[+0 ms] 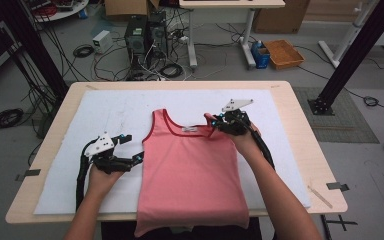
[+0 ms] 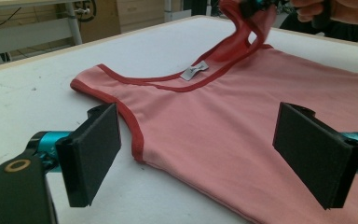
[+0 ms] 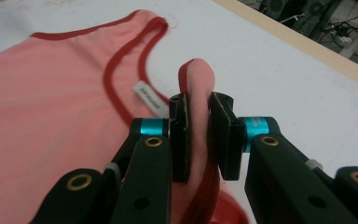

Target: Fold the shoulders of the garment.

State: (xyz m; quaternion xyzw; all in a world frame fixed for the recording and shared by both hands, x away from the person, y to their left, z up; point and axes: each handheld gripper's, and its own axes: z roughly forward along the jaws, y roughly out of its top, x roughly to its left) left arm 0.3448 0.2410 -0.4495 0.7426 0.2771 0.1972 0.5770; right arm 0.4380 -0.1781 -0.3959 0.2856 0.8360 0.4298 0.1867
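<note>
A: Where's the pink tank top (image 1: 190, 170) seen?

B: Laid flat on the white mat (image 1: 105, 115), hem hung over table edge near the person.

A: Right gripper (image 1: 219, 121)?

B: Jaws pressed together on the shoulder strap (image 3: 196, 93), which is lifted off the mat.

A: Left gripper (image 1: 130, 150)?

B: Jaws spread wide, nothing pinched; held just beside the top's left edge, by the armhole.

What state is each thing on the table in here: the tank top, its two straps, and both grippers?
Pink tank top: lying flat on the white mat, hem hanging over the table's near edge.
Right strap: pinched and lifted off the mat.
Left strap: flat on the mat.
Right gripper: shut on the right strap.
Left gripper: open, jaws wide apart, beside the top's left edge, holding nothing.
</note>
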